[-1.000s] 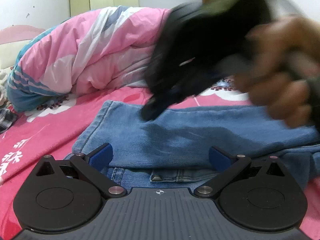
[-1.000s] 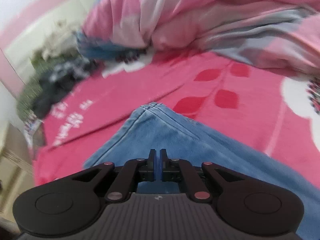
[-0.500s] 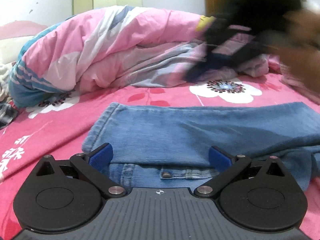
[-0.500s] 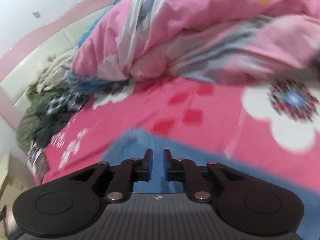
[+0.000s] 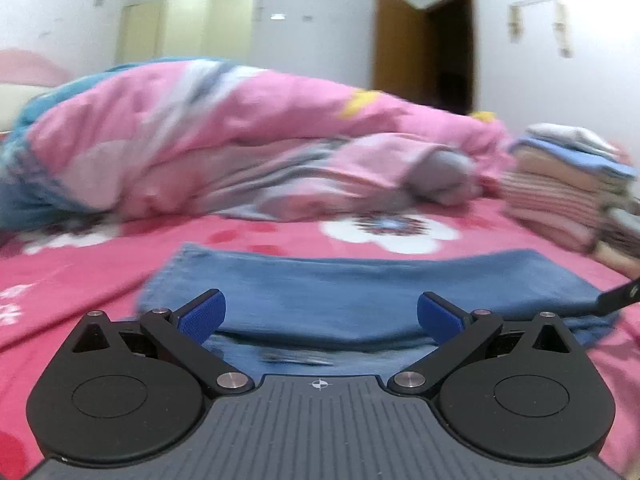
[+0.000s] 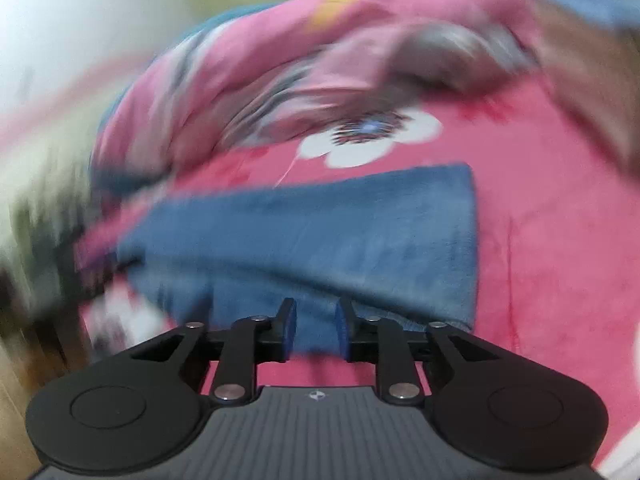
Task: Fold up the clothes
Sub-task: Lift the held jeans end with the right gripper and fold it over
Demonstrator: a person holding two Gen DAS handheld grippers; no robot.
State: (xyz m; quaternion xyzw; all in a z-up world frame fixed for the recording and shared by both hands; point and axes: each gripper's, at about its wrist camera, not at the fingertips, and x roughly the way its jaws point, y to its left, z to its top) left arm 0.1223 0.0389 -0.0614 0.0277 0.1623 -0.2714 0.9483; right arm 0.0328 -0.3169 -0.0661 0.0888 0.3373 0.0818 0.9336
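Observation:
Blue jeans (image 5: pixel 360 292) lie folded in a long band across the pink bedsheet (image 5: pixel 80 276). My left gripper (image 5: pixel 320 314) stands wide open over their near edge, with nothing pinched between its blue pads. In the blurred right wrist view the jeans (image 6: pixel 320 232) stretch from left to right, with a straight fold edge at the right. My right gripper (image 6: pixel 316 330) hovers at their near edge. Its jaws are opening with a narrow gap between them; denim shows behind the gap and nothing is gripped. A black tip of the right gripper (image 5: pixel 618 300) pokes in at the right edge of the left wrist view.
A bunched pink quilt (image 5: pixel 240 140) fills the back of the bed. A stack of folded clothes (image 5: pixel 568 184) sits at the right, beside the jeans' end. Behind are a cream wardrobe (image 5: pixel 188 28) and an open door (image 5: pixel 440 48). The sheet has a white flower print (image 5: pixel 388 232).
The right gripper and hand swept from the jeans' left end to their right end, leaving the middle of the left wrist view. Its jaws went from shut to slightly apart. The left view tilted upward.

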